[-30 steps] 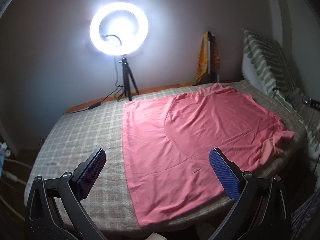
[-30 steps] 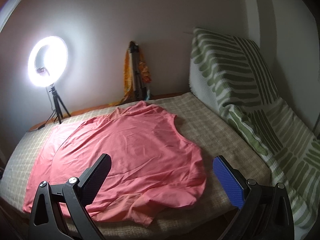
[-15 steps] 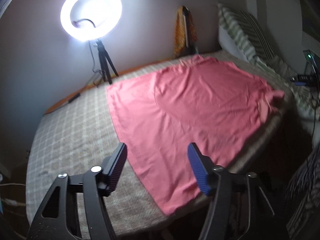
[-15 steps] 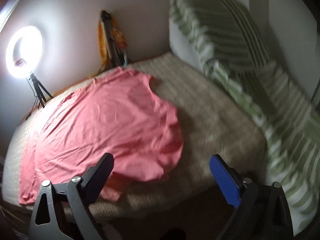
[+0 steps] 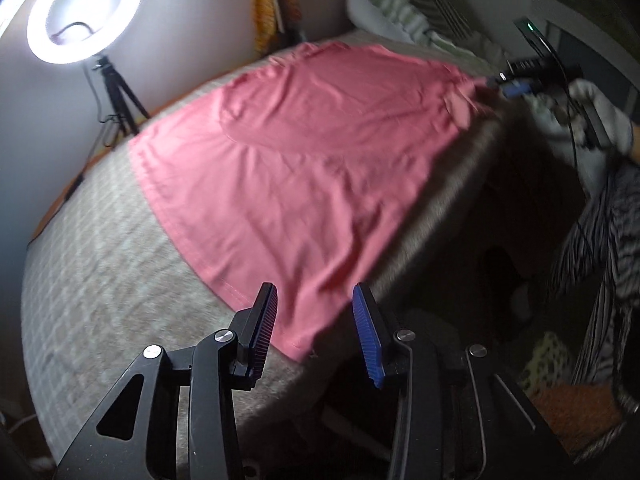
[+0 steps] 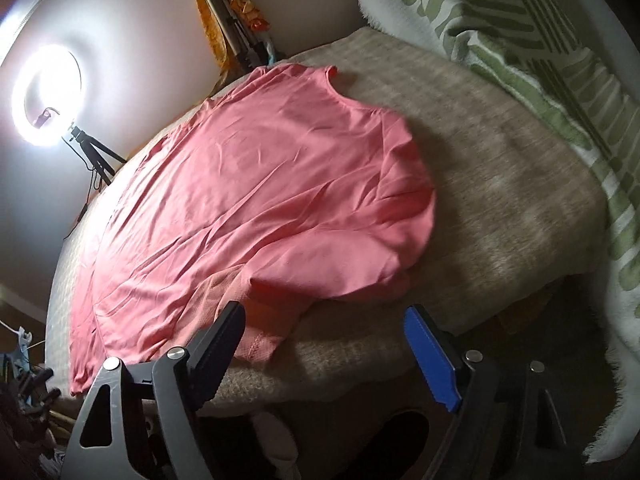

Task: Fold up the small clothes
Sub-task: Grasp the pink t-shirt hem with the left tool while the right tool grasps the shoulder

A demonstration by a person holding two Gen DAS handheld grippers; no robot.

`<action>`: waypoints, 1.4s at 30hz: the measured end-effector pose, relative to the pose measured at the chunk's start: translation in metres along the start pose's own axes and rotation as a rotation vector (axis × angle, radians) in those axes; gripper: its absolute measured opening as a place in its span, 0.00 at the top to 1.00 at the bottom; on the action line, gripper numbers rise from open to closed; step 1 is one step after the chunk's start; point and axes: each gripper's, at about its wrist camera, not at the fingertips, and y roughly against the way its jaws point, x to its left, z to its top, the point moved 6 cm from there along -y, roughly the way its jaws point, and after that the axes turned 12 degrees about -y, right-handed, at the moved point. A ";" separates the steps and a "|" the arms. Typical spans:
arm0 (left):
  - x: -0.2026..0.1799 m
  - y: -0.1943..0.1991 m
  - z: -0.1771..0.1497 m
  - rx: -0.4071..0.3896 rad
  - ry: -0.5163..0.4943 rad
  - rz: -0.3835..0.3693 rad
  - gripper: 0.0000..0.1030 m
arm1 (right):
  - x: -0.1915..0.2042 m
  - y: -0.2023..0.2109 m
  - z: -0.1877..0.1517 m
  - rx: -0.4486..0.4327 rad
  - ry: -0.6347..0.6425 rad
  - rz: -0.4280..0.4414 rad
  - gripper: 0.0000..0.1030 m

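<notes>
Both my jaws have just been closing, empty: left gripper (image 5: 314,322) over the pink shirt (image 5: 312,160)'s hem corner, right gripper (image 6: 326,346) by its sleeve. I'd pinch only shirt, not blanket (image 6: 500,184).

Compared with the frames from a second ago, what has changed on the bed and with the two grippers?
Both grippers have dropped toward the near edge of the pink shirt. The left gripper has just been closing around the near hem corner but grips nothing yet; the right gripper has narrowed slightly, still open by the sleeve. The shirt stays flat on the bed, ring light unchanged.
</notes>
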 end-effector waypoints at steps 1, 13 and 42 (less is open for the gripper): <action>-0.001 -0.003 -0.002 0.006 -0.006 -0.001 0.64 | 0.000 -0.002 0.000 0.003 -0.004 0.004 0.19; -0.005 -0.024 -0.015 0.052 -0.092 0.011 0.67 | 0.013 -0.016 0.002 0.031 -0.038 0.025 0.29; 0.001 -0.019 -0.024 0.032 -0.142 0.030 0.66 | -0.013 -0.035 0.019 0.078 -0.163 0.025 0.43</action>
